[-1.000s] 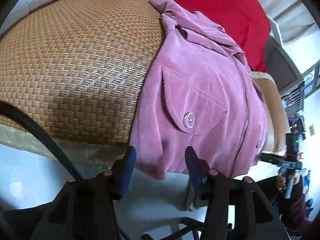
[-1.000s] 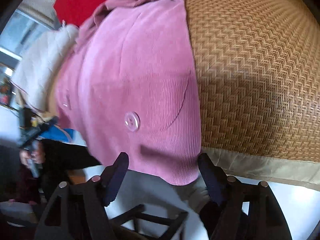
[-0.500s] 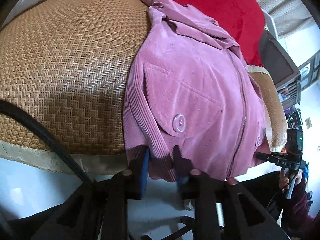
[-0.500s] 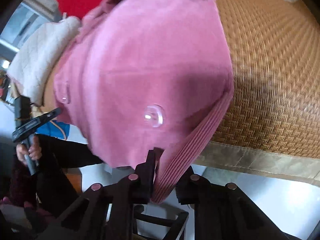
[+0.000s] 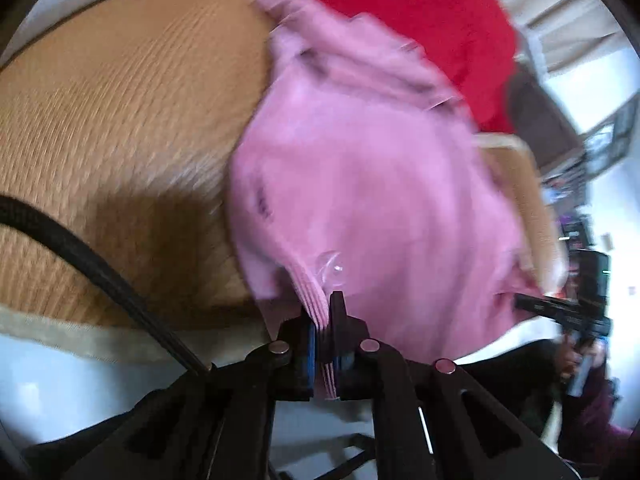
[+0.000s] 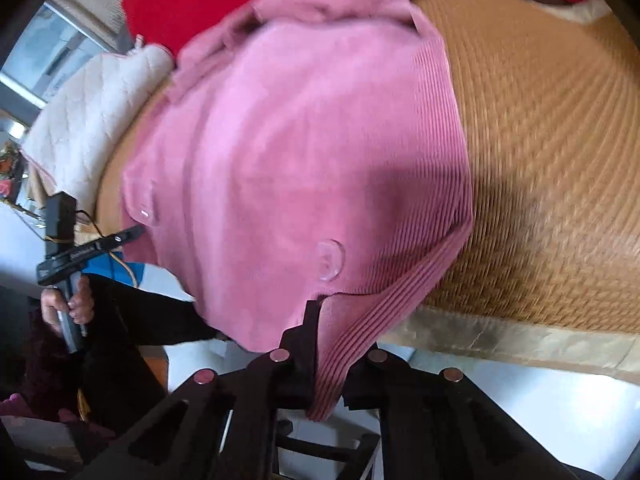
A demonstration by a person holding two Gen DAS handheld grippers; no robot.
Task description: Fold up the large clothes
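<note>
Jacket [image 5: 360, 184] on mat [image 5: 120, 120], blanket [image 5: 400, 4] behind

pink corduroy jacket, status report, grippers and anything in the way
Left gripper shut on pink corduroy jacket hem. Right gripper shut on its other hem corner. Jacket lies on woven straw mat; nothing in the way.

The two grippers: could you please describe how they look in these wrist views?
Both the left gripper and the right gripper are black angular frames studded with round silver pins. The left shows blue pads and a black braided cable.
</note>
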